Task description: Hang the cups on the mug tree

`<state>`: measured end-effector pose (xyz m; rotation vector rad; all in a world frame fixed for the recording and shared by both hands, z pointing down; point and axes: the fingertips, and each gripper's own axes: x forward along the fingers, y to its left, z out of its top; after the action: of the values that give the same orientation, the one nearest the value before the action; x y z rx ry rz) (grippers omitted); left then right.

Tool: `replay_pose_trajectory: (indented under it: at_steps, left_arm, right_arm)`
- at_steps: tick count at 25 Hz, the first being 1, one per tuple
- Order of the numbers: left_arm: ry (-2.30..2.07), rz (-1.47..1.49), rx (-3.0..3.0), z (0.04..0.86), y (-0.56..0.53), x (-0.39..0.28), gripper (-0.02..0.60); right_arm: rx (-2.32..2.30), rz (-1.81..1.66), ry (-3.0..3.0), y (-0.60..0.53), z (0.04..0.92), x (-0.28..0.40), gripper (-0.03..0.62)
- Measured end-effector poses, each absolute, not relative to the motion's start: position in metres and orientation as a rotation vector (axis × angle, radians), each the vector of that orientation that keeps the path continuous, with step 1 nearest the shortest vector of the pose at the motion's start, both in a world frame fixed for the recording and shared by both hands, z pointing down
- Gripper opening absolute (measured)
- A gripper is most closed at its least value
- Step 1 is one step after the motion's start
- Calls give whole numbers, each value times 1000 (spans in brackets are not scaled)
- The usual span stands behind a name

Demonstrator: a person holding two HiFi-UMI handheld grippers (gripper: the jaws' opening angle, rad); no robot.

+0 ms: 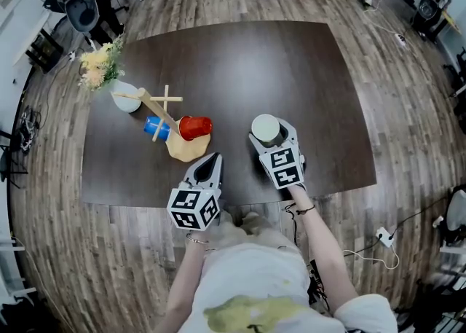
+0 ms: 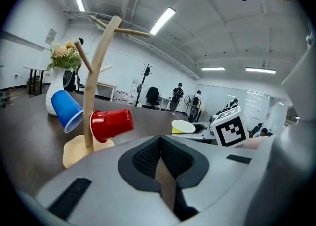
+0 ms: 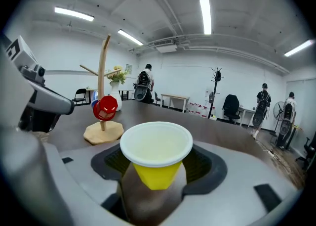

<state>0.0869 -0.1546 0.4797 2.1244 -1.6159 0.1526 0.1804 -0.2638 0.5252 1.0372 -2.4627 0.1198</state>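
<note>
- Jaws of the right gripper (image 3: 158,168) clamp the lower yellow wall of the yellow cup (image 3: 156,143). It stands upright between the pads, white mouth up, and it looks empty.
- Left gripper (image 2: 160,147) is pinched shut on nothing, its pads meeting in a thin seam.
- Key relation in the head view: the mug tree (image 1: 162,109) lies to the left of the held cup and a touch higher in frame, well apart from it across bare table (image 1: 291,62).
- Left gripper sits nearer the tree, but the right one carries the cup.
- Two cups are already hung: the red cup (image 1: 195,127) and the blue cup (image 1: 156,128) lie on their sides on low pegs, mouths toward the trunk.
- Upper pegs look bare; my read is the upright cup must tip sideways to slip onto one.
- White vase (image 1: 125,98) behind the tree holds flowers (image 1: 100,65).
</note>
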Motion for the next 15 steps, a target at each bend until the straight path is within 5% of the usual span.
replay_pose_trajectory:
  at_steps: [15]
  left_arm:
    - [-1547, 108, 2219, 445, -143, 47, 23]
  right_arm:
    - [905, -139, -2386, -246, 448, 121, 319]
